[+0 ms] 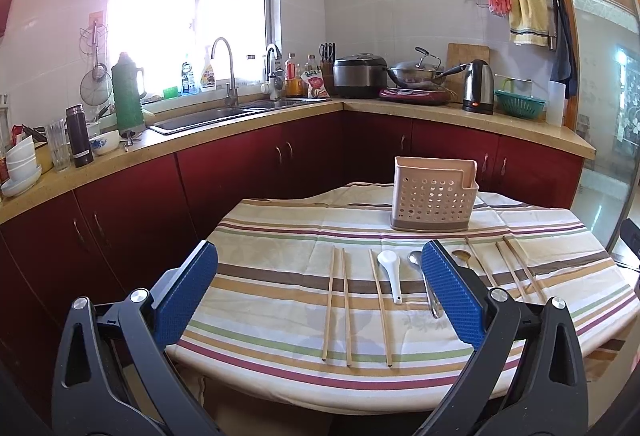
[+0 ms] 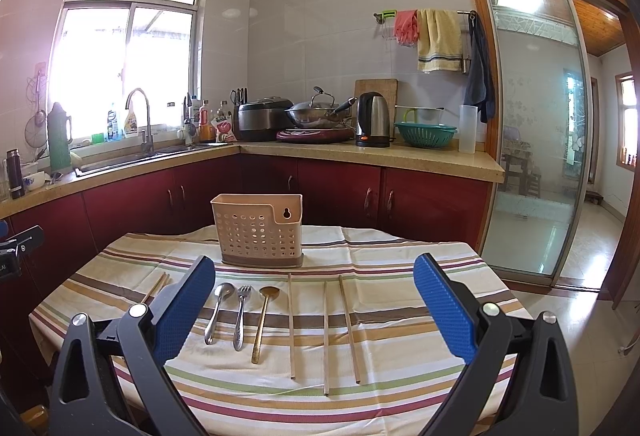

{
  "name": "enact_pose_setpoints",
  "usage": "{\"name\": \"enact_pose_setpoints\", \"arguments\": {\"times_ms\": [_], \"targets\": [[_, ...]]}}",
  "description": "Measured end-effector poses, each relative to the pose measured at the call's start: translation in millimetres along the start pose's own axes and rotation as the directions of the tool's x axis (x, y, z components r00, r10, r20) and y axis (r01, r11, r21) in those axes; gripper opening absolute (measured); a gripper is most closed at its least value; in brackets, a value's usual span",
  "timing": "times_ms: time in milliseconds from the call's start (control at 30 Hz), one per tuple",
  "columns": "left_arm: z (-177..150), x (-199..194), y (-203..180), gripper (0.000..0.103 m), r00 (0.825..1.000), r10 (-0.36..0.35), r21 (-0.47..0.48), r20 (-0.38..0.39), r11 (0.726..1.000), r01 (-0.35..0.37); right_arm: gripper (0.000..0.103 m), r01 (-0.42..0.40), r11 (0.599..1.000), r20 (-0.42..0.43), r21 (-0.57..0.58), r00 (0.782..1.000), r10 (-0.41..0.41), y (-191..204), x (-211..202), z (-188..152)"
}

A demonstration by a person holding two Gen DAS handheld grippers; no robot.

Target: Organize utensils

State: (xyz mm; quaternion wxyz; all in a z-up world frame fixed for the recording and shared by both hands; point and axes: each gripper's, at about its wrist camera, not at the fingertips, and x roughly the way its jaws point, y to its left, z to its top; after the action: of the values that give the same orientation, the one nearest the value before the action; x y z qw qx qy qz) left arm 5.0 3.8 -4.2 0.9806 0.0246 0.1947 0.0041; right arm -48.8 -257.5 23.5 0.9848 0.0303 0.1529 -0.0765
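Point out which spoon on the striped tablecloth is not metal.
The white ceramic soup spoon, lying just right of the three left-hand chopsticks. The silver metal spoon and the gold-coloured metal spoon are slim and shiny.

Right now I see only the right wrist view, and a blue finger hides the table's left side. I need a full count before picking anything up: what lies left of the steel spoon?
Observer: A white ceramic soup spoon lies just left of the steel spoon, with its bowl toward the perforated utensil holder.
Operator: And beyond that? I only glimpse chopstick tips.
Observer: Three wooden chopsticks lie there. One is beside the white spoon and two sit close together farther left.
Operator: Is the left gripper carrying anything?
Observer: No. The left gripper is open and empty above the table's near edge.
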Motion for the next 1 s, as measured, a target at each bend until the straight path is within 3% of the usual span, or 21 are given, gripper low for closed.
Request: {"name": "enact_pose_setpoints", "arguments": {"times_ms": [1000], "targets": [[-3.8, 1.0, -3.1, 0.099, 1.000, -0.005, 0.009, -0.006, 1.000, 0.005, 0.097, 0.000, 1.000, -0.004, -0.005, 1.000, 0.000, 1.7, 3.6, -3.5]]}}
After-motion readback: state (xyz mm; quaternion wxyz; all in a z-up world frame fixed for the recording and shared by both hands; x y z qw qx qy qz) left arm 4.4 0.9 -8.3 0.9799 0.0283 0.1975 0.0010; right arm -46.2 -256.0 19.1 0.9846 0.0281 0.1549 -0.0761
